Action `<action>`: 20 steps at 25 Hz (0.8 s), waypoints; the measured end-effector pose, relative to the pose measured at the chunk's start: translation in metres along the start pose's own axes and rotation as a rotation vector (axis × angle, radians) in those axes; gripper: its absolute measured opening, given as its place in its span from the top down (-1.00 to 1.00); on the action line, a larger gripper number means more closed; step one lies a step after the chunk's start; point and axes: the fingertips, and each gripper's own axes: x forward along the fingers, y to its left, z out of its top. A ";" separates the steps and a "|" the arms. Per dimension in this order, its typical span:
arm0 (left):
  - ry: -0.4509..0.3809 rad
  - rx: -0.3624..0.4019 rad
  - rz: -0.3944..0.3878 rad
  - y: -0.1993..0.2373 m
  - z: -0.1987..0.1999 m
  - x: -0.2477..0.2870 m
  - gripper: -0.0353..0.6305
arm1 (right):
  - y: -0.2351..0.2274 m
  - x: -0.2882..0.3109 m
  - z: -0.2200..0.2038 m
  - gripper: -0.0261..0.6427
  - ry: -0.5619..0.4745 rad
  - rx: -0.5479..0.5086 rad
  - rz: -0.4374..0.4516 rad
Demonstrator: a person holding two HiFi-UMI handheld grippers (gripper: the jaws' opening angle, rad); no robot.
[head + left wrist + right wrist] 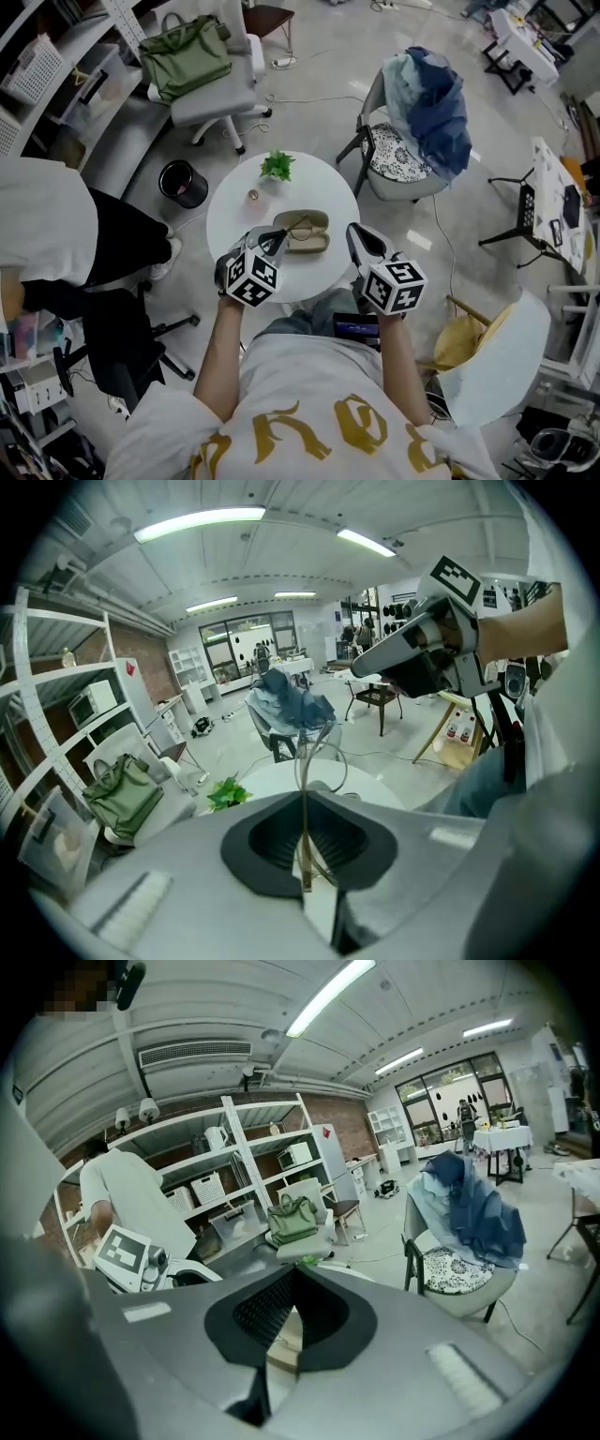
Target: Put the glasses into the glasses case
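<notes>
An open olive-beige glasses case [309,235] lies in the middle of the round white table [225,220]. Thin wire-rimmed glasses [298,224] hover at the case's left end. My left gripper [273,243] is shut on one temple arm. In the left gripper view the arm [304,841] runs up between the closed jaws of the left gripper [303,797], and the lenses [320,753] stand above them. My right gripper [357,246] is just right of the case, shut and holding nothing. In the right gripper view a bit of the case [284,1332] shows past the right gripper [292,1276].
A small potted plant [277,166] and a small round object [252,196] sit at the table's far side. Around the table are a chair with blue clothes [427,112], an office chair with a green bag [186,56], a black bin [183,183] and a person [47,234] at left.
</notes>
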 end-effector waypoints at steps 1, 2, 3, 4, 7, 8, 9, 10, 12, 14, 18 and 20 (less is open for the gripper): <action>0.003 0.004 -0.007 -0.001 0.000 0.002 0.85 | -0.003 0.000 -0.003 0.85 0.005 0.004 -0.005; 0.005 0.009 -0.013 -0.003 0.001 0.004 0.85 | -0.006 0.001 -0.006 0.85 0.008 0.012 -0.009; 0.008 0.015 -0.019 -0.004 0.002 0.007 0.85 | -0.009 0.002 -0.008 0.85 0.012 0.021 -0.011; 0.010 0.019 -0.022 -0.005 0.003 0.009 0.85 | -0.011 0.003 -0.011 0.85 0.016 0.027 -0.011; 0.019 0.028 -0.027 -0.003 0.003 0.013 0.85 | -0.014 0.009 -0.017 0.85 0.030 0.042 -0.006; 0.024 0.029 -0.029 -0.002 0.002 0.015 0.85 | -0.015 0.010 -0.019 0.85 0.033 0.046 -0.004; 0.028 0.028 -0.030 -0.002 0.001 0.016 0.85 | -0.015 0.012 -0.021 0.85 0.037 0.049 -0.003; 0.033 0.027 -0.033 -0.003 0.000 0.018 0.85 | -0.016 0.013 -0.022 0.85 0.040 0.051 -0.002; 0.043 0.028 -0.040 -0.005 -0.002 0.022 0.85 | -0.019 0.015 -0.025 0.85 0.045 0.056 0.002; 0.059 0.036 -0.050 -0.007 -0.006 0.029 0.85 | -0.024 0.018 -0.027 0.85 0.050 0.063 0.002; 0.095 0.060 -0.082 -0.015 -0.015 0.044 0.85 | -0.034 0.023 -0.036 0.85 0.075 0.077 -0.001; 0.113 0.065 -0.096 -0.018 -0.019 0.051 0.85 | -0.038 0.028 -0.041 0.85 0.090 0.079 0.002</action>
